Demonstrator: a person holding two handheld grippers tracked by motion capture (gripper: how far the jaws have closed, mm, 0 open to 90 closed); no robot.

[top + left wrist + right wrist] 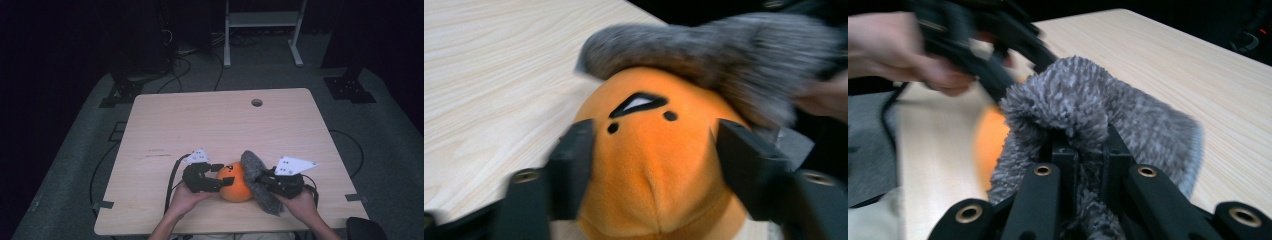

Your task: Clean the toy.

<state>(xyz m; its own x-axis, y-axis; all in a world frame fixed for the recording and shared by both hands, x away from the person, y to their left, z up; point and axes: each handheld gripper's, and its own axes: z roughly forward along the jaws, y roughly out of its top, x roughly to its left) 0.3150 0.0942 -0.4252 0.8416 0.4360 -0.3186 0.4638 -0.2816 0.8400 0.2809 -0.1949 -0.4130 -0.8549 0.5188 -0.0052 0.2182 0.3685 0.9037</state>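
At the table's near edge [150,220], the left gripper [651,155] straddles an orange plush toy [654,165], jaws flanking its sides, apparently steadying it while the right gripper [1088,150], clamped on a grey fuzzy cloth [1088,100], presses it against the toy.

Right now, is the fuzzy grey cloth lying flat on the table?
No, the right gripper pinches the fuzzy grey cloth, lifting it.
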